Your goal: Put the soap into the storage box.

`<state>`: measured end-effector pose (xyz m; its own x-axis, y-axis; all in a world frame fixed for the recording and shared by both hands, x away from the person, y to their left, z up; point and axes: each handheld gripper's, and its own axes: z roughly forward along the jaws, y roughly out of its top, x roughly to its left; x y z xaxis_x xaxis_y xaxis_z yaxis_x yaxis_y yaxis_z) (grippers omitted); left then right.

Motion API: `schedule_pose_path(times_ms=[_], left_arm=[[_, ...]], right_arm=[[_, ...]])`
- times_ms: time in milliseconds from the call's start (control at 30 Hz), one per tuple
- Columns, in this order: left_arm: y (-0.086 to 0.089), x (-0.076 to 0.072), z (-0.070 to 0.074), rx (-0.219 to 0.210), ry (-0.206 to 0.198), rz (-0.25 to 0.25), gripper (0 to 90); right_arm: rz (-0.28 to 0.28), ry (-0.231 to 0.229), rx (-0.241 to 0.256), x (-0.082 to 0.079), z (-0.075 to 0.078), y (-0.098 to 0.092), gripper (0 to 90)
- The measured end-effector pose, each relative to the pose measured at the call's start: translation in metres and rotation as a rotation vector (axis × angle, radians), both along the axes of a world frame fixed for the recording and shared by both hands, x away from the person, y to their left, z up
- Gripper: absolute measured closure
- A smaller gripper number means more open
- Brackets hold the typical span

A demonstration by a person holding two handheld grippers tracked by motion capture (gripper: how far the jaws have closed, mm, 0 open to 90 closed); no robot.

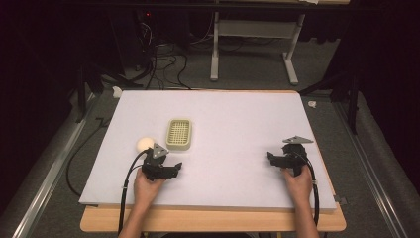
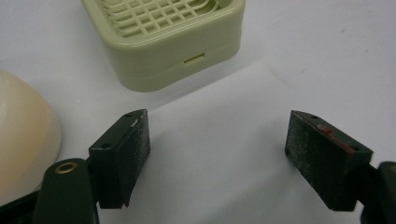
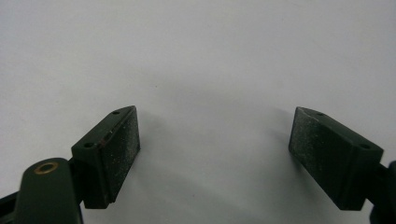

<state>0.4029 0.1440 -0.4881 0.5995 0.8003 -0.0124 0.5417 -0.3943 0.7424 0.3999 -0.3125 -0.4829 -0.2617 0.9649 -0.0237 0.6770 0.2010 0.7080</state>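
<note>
Where jaws gape: round cream ball, pale-green slatted tray.

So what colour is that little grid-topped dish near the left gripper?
Pale yellowish green all over, grid included; the dish shows best in the left gripper view.

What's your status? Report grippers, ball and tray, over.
Left gripper open, empty. Right gripper open, empty. Cream ball beside left gripper, untouched; tray apart from it. Nothing in the way.
</note>
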Motion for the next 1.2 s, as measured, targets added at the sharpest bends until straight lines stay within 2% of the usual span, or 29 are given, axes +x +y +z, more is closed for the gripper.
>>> schedule_pose_path(times_ms=[433, 567, 633, 867, 1200], left_arm=[[-0.001, 0.000, 0.001, 0.013, -0.004, 0.010, 20.0], [0.001, 0.000, 0.003, -0.004, 0.001, 0.007, 19.5], [0.001, -0.001, 0.005, -0.004, -0.004, 0.009, 19.4], [0.009, -0.004, 0.014, -0.043, -0.026, 0.026, 20.5], [0.020, -0.010, 0.024, -0.049, -0.041, 0.027, 20.6]], right_arm=[[0.000, 0.000, 0.000, 0.000, 0.000, 0.000, 16.7], [0.000, 0.000, 0.000, 0.000, 0.000, 0.000, 16.8], [0.000, 0.000, 0.000, 0.000, 0.000, 0.000, 16.8], [0.000, 0.000, 0.000, 0.000, 0.000, 0.000, 16.7], [0.000, 0.000, -0.001, 0.000, 0.000, 0.000, 16.8]])
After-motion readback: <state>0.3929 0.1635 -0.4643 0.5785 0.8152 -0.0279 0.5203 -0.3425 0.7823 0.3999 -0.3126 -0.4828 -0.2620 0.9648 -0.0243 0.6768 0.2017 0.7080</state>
